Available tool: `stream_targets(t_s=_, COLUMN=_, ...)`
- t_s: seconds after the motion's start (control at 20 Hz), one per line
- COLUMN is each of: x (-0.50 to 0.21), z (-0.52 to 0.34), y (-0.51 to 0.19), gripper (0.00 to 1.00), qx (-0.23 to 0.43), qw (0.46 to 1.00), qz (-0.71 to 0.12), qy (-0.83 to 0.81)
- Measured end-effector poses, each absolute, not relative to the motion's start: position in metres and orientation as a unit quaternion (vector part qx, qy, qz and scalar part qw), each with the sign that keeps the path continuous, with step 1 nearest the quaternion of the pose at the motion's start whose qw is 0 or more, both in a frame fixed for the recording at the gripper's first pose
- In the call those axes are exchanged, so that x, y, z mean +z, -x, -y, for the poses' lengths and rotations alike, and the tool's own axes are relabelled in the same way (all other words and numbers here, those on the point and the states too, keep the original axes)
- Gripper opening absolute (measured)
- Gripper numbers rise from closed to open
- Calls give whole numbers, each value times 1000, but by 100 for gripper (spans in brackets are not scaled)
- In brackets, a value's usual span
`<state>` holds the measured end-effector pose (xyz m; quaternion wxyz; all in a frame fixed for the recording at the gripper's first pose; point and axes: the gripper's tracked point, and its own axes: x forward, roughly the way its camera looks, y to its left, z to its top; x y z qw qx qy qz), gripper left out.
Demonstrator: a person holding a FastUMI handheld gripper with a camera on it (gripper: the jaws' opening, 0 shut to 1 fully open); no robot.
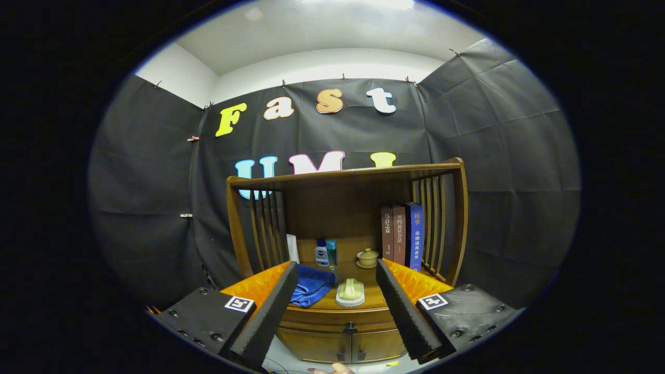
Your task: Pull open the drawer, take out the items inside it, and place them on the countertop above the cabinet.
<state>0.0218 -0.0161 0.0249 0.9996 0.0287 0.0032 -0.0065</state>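
Note:
A small wooden cabinet [332, 343] stands ahead of me, with a drawer front and its dark knob [350, 328] under the countertop [337, 306]. The drawer is closed. On the countertop lie a blue cloth [310, 288] and a pale soap-like item on a white dish [350, 293]. My gripper [337, 270] hangs open above and in front of the countertop, fingers spread wide with nothing between them. The dish lies between the fingers, beyond them.
A wooden shelf frame [345, 176] with slatted sides rises over the countertop. At its back stand two small bottles [326, 253], a lidded pot [368, 257] and three upright books [402, 236]. Cabinet doors with dark handles [349, 355] sit below the drawer. A fingertip [340, 369] shows low.

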Motion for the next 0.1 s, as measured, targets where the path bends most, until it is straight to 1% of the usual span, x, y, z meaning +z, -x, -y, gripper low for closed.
stream_targets(t_s=0.1, x=26, z=16, y=-17, gripper=99, qx=-7, qw=1000, qz=-1, qy=-29)
